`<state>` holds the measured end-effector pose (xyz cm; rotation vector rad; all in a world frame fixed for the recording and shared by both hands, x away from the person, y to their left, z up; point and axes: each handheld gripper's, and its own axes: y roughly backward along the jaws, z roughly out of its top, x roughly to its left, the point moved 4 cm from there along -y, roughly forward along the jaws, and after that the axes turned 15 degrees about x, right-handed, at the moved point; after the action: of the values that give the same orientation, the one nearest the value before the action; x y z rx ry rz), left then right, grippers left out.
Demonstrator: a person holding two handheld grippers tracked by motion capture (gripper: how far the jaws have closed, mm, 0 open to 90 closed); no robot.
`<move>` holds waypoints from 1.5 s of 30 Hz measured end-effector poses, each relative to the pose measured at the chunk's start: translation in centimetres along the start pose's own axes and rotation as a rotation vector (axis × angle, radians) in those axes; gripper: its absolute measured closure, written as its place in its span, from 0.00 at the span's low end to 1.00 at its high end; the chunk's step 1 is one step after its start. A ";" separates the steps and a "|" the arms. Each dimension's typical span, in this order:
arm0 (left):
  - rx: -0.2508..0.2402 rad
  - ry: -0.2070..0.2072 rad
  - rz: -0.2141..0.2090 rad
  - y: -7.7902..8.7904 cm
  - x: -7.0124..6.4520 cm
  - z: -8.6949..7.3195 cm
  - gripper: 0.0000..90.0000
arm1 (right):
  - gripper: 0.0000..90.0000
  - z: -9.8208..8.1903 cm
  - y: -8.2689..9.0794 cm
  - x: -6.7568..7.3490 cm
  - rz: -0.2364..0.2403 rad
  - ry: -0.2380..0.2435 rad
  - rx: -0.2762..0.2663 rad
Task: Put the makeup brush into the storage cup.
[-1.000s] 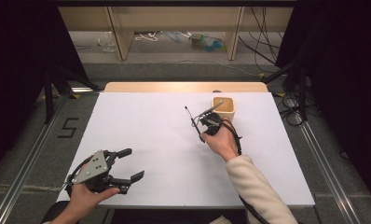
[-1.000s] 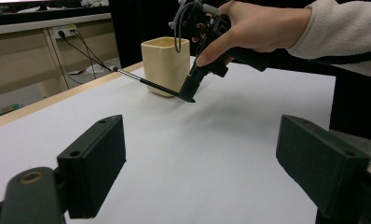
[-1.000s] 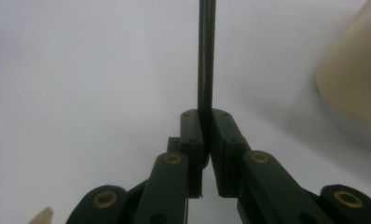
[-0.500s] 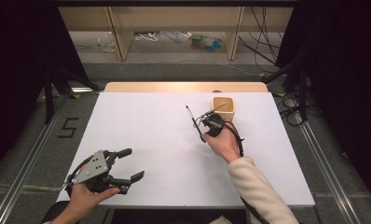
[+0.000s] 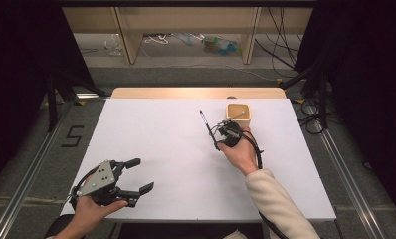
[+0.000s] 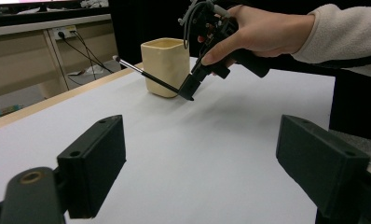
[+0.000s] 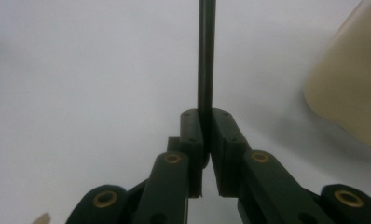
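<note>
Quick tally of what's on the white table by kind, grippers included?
Cups: 1, cream cup
Pens: 1, thin black pen, clamped in the right gripper
Grippers: 2, the right gripper and the left gripper, its jaws open with nothing between them
Total: 4

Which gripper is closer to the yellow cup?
The right gripper. It holds a thin black brush just in front of the cup, while the left gripper waits open at the table's near edge.
</note>
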<state>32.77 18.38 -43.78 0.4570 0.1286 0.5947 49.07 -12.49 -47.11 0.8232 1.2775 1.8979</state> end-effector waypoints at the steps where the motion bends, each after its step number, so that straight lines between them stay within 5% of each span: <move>1: 0.000 -0.001 0.001 0.0 0.0 0.0 0.17 | 0.94 0.0 0.0 0.0 0.002 -0.001 -0.005; 15: 0.000 -0.004 0.000 0.0 0.0 0.0 0.17 | 0.94 -0.4 0.6 -0.2 0.008 0.056 -0.094; 24: 0.002 -0.004 0.000 0.0 0.0 0.0 0.17 | 0.94 -0.7 1.0 -0.4 0.003 0.058 -0.117; 31: 0.002 -0.005 0.000 0.0 0.0 0.0 0.17 | 0.94 -0.7 1.2 -0.5 -0.011 0.058 -0.184; 43: 0.000 -0.002 0.001 0.0 0.0 0.0 0.17 | 0.94 -1.1 1.8 -0.7 -0.001 0.062 -0.200; 45: 0.001 -0.003 0.002 0.0 0.0 0.0 0.17 | 0.94 -0.9 1.7 -0.7 -0.003 0.056 -0.243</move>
<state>32.76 18.37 -43.77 0.4587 0.1254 0.5954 48.35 -13.97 -45.89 0.6458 1.0518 2.0370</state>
